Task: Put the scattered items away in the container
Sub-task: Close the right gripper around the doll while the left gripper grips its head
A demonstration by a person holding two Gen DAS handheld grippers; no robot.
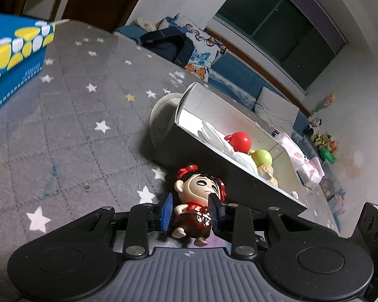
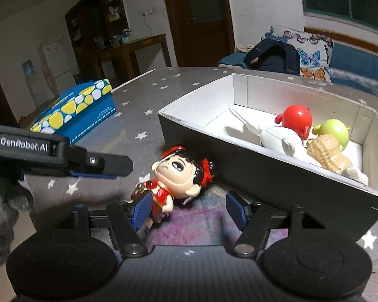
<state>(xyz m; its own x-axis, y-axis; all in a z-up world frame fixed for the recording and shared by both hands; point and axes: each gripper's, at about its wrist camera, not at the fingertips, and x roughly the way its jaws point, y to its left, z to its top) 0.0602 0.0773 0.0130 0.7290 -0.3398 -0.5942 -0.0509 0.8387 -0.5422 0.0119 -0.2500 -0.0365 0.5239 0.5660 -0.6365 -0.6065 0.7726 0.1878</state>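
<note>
My left gripper (image 1: 192,211) straddles the doll (image 1: 199,201), which lies on the starred mat (image 1: 70,130) just beside the near wall of the box (image 2: 264,173). Its pads flank the body; whether they press on it I cannot tell. My right gripper (image 2: 189,209) is released, its left pad by the doll's legs. 1 item left out; 4 toys sit boxed. Step in hand: grasping. Next, in my judgement: clench, lift over the wall, release.
</note>
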